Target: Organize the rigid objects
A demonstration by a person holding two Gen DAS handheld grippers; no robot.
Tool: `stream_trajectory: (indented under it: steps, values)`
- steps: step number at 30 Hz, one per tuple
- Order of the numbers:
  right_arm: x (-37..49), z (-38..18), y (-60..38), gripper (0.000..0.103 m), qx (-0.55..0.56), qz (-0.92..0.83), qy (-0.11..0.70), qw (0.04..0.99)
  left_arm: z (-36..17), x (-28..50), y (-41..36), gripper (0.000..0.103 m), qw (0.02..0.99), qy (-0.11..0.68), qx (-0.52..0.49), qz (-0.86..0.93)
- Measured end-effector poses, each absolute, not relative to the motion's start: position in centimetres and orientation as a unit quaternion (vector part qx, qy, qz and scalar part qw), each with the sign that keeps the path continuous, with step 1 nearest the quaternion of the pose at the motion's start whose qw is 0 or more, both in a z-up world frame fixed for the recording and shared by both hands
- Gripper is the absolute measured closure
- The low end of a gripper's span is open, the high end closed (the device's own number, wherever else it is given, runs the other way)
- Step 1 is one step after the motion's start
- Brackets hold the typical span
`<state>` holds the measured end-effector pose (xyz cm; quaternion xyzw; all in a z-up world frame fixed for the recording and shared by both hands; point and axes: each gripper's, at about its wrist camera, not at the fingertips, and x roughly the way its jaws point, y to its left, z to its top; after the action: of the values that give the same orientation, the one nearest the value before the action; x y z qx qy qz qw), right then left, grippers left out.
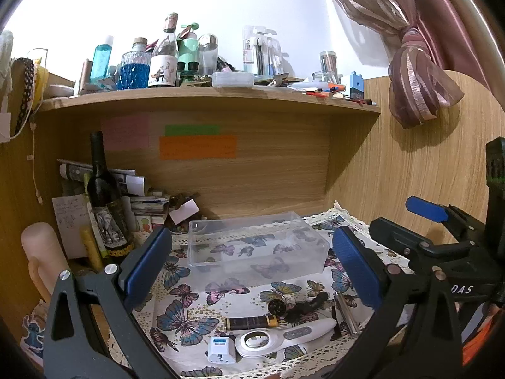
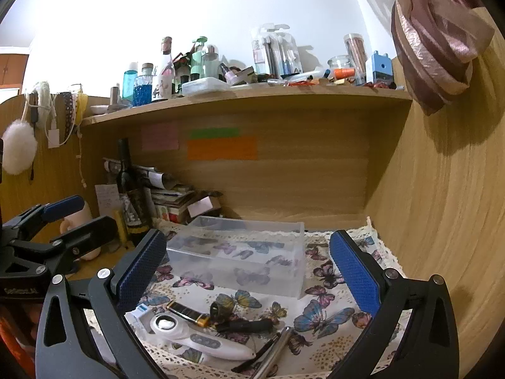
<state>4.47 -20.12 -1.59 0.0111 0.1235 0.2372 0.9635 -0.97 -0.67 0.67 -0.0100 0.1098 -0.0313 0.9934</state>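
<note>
A wooden shelf [image 1: 208,96] ran across the alcove above the worktop. On it stood a blue-filled glass bottle [image 1: 134,71], a clear bottle with a white label [image 1: 164,60], a mint-green dispenser [image 1: 188,49] and a blue block [image 1: 356,87] towards its right end. Below the shelf, pink [image 1: 124,132], green [image 1: 192,130] and orange [image 1: 198,147] notes were stuck to the back panel. Lower left of the shelf stood a dark wine bottle [image 1: 102,195] against stacked papers [image 1: 145,203]. Right of the shelf hung a knotted pink curtain [image 1: 416,91].
</note>
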Motion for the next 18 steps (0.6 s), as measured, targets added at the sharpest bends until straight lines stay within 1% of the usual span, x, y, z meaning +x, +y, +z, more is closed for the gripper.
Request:
stream_trajectory:
  steps: [3, 6, 7, 8, 9, 10, 11, 12, 14, 16, 18]
  values:
    - [4.6, -2.0, -20.1, 0.000, -0.004, 0.234, 0.112, 0.966, 0.6, -0.8, -0.3, 0.000, 0.993, 0.114, -0.017, -0.029]
    - [5.2, -2.3, -20.4, 0.000, -0.008, 0.237, 0.132, 0.962, 0.4, -0.5, 0.3, 0.000, 0.993, 0.117, -0.025, -0.023]
    - [5.4, -2.4, -20.5, 0.000, -0.003, 0.237, 0.137, 0.962, 0.3, -0.3, 0.5, 0.002, 0.992, 0.119, -0.026, -0.020]
    - [5.6, -2.6, -20.6, 0.005, 0.001, 0.236, 0.144, 0.961, 0.2, -0.2, 0.7, 0.005, 0.992, 0.121, -0.027, -0.016]
    - [5.9, -2.8, -20.7, 0.008, 0.004, 0.235, 0.147, 0.961, 0.1, 0.0, 1.0, 0.014, 0.992, 0.125, -0.027, -0.013]
    - [6.2, -3.0, -20.9, 0.015, 0.006, 0.232, 0.153, 0.960, -0.1, 0.3, 1.3, 0.019, 0.991, 0.134, -0.027, -0.010]
    - [6.5, -3.3, -21.0, 0.019, 0.008, 0.231, 0.158, 0.960, -0.3, 0.5, 1.7, 0.020, 0.989, 0.141, -0.028, -0.008]
    - [6.9, -3.6, -21.1, 0.021, 0.007, 0.230, 0.164, 0.959, -0.6, 0.7, 2.1, 0.022, 0.988, 0.150, -0.031, -0.006]
    - [7.5, -4.3, -21.4, 0.028, 0.009, 0.225, 0.180, 0.957, -1.4, 1.2, 2.9, 0.028, 0.985, 0.167, -0.034, 0.001]
    - [7.9, -5.1, -21.7, 0.033, 0.009, 0.218, 0.194, 0.956, -2.5, 1.6, 3.6, 0.033, 0.982, 0.188, -0.035, 0.008]
    - [8.3, -5.9, -22.0, 0.036, 0.012, 0.215, 0.209, 0.954, -4.0, 1.9, 4.1, 0.034, 0.976, 0.212, -0.039, 0.009]
